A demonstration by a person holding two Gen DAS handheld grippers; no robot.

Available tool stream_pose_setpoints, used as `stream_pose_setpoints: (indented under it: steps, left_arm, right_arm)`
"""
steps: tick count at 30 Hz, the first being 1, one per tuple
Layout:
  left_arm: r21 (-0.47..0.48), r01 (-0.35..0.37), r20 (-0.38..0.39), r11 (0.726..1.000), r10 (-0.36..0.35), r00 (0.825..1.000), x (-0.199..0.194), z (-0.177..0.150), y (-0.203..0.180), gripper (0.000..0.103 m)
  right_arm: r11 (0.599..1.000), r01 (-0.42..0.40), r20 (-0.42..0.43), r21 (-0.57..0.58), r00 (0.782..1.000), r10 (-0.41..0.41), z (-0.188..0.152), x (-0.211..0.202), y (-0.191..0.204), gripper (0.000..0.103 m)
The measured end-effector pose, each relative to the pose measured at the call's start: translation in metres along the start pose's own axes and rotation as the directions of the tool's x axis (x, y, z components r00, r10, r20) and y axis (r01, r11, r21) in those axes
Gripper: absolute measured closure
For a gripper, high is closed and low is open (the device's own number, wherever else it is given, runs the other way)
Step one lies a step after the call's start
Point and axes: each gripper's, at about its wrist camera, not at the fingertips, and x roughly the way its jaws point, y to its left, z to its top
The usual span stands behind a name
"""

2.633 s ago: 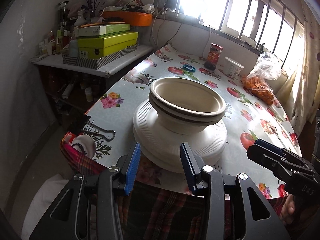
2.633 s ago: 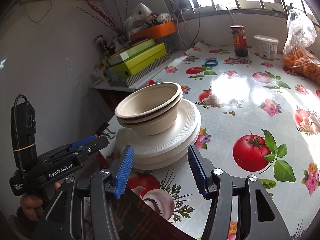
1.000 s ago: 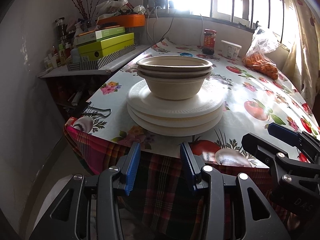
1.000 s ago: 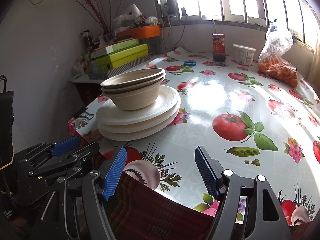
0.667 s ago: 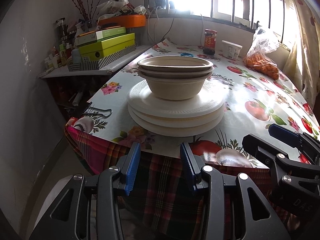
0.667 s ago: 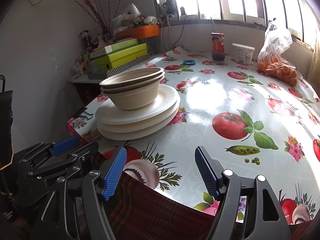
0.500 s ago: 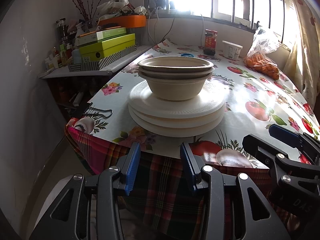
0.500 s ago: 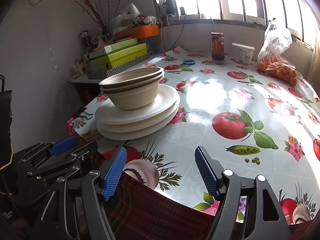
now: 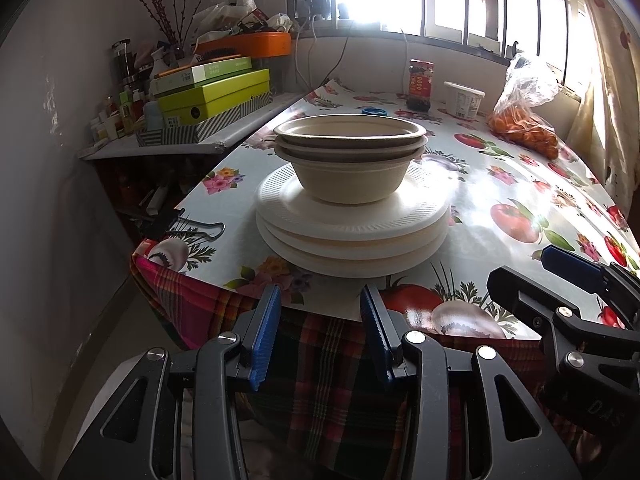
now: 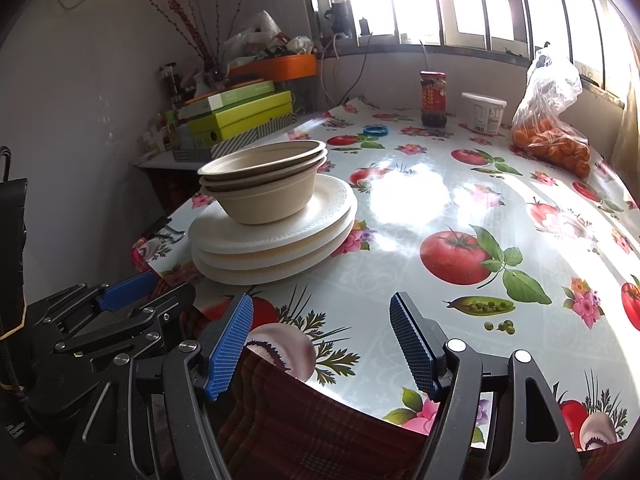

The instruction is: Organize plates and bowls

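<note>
I face a barred window that floods the room with white daylight, and glare lies in patches across the glossy fruit-and-flower-printed table covering. A plaid red cloth hangs under its near edge. To my left stands a plain grey-white plastered wall. Against it a low pale-topped side shelf carries stacked lime-green boxes, small bottles and an orange tray heaped with clutter. Bare twigs with red buds rise in the corner. A pale patterned curtain hangs at the right.
</note>
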Motion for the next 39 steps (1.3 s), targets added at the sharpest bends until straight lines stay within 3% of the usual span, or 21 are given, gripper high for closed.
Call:
stream_pose_setpoints:
  steps: [39]
  left_arm:
    - [0.007,0.000,0.003,1.000,0.000,1.000,0.0047,0.0029,0.0012,0.061]
  right_arm:
    - [1.000,0.006,-0.004,0.006,1.000,-0.006,0.0013,0.0022,-0.0027,0.031]
